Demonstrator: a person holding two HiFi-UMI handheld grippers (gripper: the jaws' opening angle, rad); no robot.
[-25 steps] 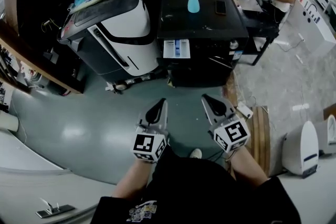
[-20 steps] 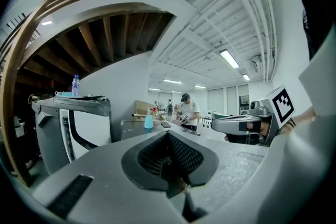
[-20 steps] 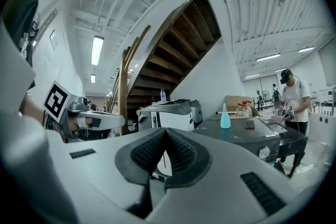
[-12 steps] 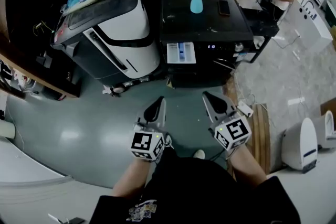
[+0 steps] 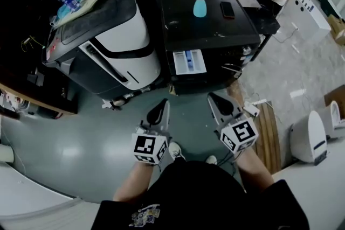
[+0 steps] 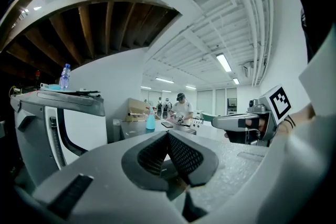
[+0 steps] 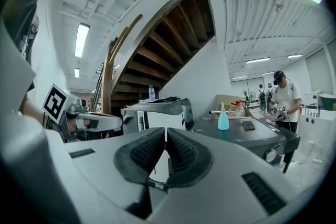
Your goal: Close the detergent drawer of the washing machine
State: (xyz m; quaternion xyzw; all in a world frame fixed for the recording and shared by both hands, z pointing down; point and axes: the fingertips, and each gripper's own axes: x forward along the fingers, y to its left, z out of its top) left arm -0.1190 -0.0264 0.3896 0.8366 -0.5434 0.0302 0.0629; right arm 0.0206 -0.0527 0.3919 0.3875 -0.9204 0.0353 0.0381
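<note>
My left gripper [image 5: 160, 112] and right gripper [image 5: 218, 105] are clenched, empty; detergent drawer [image 5: 189, 62] sticks out ahead. Off-centre shove could jam it crooked.

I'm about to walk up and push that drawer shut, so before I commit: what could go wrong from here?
1. The detergent drawer juts out near the left edge of the washing machine; an off-centre push may skew and jam it.
2. A hard shove may topple the blue bottle standing on top.
3. What looks like a power strip lies on the floor ahead on the right; a foot may catch it.
</note>
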